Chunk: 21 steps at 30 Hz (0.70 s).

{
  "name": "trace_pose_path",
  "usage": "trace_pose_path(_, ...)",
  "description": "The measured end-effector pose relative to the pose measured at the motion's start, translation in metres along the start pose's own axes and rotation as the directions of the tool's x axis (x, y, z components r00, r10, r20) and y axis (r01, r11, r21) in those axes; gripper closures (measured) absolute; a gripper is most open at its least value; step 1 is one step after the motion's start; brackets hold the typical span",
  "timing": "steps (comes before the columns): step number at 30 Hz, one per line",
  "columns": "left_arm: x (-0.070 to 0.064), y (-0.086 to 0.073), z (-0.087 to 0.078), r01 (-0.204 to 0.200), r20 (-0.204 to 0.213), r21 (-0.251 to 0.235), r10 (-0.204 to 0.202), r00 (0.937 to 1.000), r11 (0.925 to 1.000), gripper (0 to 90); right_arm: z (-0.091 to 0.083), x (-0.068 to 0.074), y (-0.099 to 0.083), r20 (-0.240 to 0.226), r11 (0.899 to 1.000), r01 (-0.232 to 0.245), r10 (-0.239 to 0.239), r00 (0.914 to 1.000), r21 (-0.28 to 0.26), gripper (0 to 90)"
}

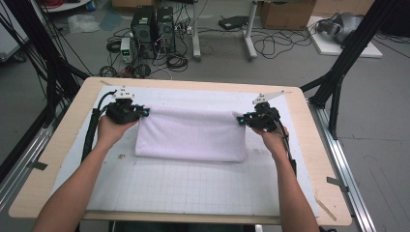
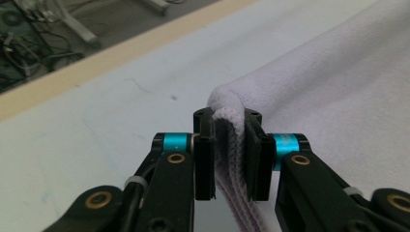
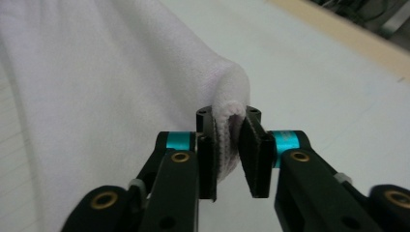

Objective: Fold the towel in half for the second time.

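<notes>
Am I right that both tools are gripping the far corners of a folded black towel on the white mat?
Not quite: the towel is white, not black, as the high view shows. The rest holds: the left tool and right tool each pinch a far corner of it over the white mat.

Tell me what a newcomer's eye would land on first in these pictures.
First, the pale lilac towel, stretched across the middle of the white gridded mat, its far edge lifted. The left claw and right claw each pinch an upper corner, folded layers clamped between black jaws. Beyond the table, computer towers sit among tangled cables on the floor.
</notes>
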<state>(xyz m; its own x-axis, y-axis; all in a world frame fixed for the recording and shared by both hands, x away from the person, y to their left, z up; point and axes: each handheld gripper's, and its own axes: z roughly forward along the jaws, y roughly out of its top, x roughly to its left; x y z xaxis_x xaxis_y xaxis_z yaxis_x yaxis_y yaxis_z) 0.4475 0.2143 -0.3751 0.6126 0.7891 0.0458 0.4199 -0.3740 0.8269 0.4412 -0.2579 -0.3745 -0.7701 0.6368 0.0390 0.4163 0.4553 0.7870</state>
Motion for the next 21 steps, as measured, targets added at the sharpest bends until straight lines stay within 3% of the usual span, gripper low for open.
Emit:
trace_pose_path(2,0.005,-0.001,0.006,0.032,-0.023,0.005,-0.032,0.9992,0.9995,58.3,0.008,-0.010,0.000,0.005,0.998,-0.060,0.060,0.9982,0.005,59.6)
trace_pose_path(6,0.004,-0.012,0.009,0.020,0.014,0.054,-0.020,0.9997,0.9983,53.5,0.016,-0.013,-0.009,-0.010,0.994,-0.103,0.104,0.9946,0.033,53.9)
trace_pose_path(13,-0.014,-0.036,0.002,-0.004,0.081,0.060,0.000,0.9967,0.9982,52.9,0.019,0.000,-0.020,-0.023,0.994,-0.091,0.092,0.9955,0.062,50.1)
trace_pose_path(15,-0.017,-0.037,-0.001,-0.010,0.104,0.074,0.002,0.9946,0.9972,51.1,0.017,0.004,-0.020,-0.026,0.995,-0.086,0.087,0.9959,0.049,48.3)
trace_pose_path(18,-0.025,-0.035,-0.009,-0.016,0.134,0.028,0.012,0.9910,0.9995,47.5,0.015,0.010,-0.018,-0.038,0.995,-0.086,0.088,0.9954,0.048,44.2)
trace_pose_path(21,-0.031,-0.033,-0.014,-0.033,0.141,0.014,0.031,0.9896,0.9994,42.7,0.014,0.016,-0.016,-0.032,0.997,-0.069,0.070,0.9970,0.031,40.3)
